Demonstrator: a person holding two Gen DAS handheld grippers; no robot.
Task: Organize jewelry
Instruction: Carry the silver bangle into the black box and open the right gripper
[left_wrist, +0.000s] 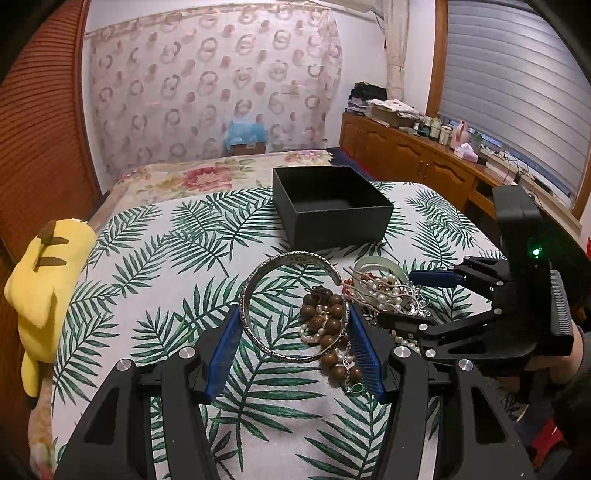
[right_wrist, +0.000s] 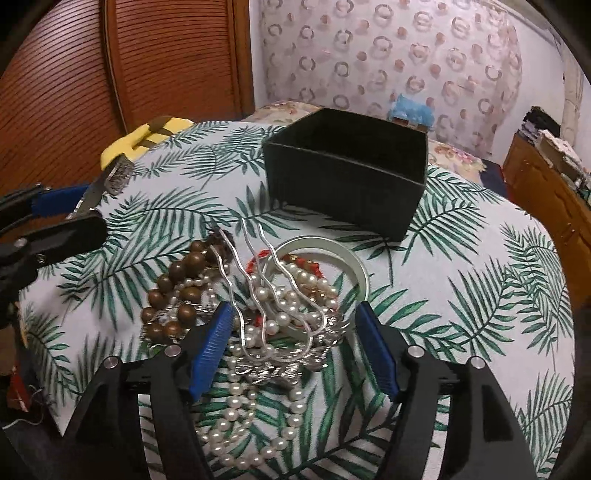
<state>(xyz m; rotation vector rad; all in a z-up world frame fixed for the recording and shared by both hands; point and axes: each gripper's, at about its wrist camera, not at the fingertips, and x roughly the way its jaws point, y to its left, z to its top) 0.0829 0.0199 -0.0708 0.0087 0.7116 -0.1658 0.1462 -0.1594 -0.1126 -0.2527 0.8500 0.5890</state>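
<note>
- The round desk with the palm-leaf print cloth (left_wrist: 155, 266) drops off on every side; its far rim curves just behind the open black cardboard box (left_wrist: 332, 206), and a yellow plush toy (left_wrist: 44, 280) sits right at the left rim.
- Plenty of bare cloth on the left half and on the near side, and also right of the box in the right wrist view. The middle is the crowded bit.
- The left gripper (left_wrist: 295, 347) has its blue-padded fingers (left_wrist: 221, 354) spread apart, one on each side of the engraved silver cuff bangle (left_wrist: 291, 306). They look very close to the metal, but I can't tell if they actually touch it.
- The brown wooden bead bracelet (left_wrist: 328, 321) lies partly inside that bangle, tangled with small pearls.
- The right gripper (right_wrist: 295, 347) is wide open too, fingers (right_wrist: 210, 350) straddling the heap: white pearl strands (right_wrist: 251, 398), a wavy silver hair fork (right_wrist: 258, 288) and a pale jade-like bangle (right_wrist: 354, 266) under it.
- All the jewelry is still on the cloth, near the box on its near side. What's visible of the box's inside looks bare.
</note>
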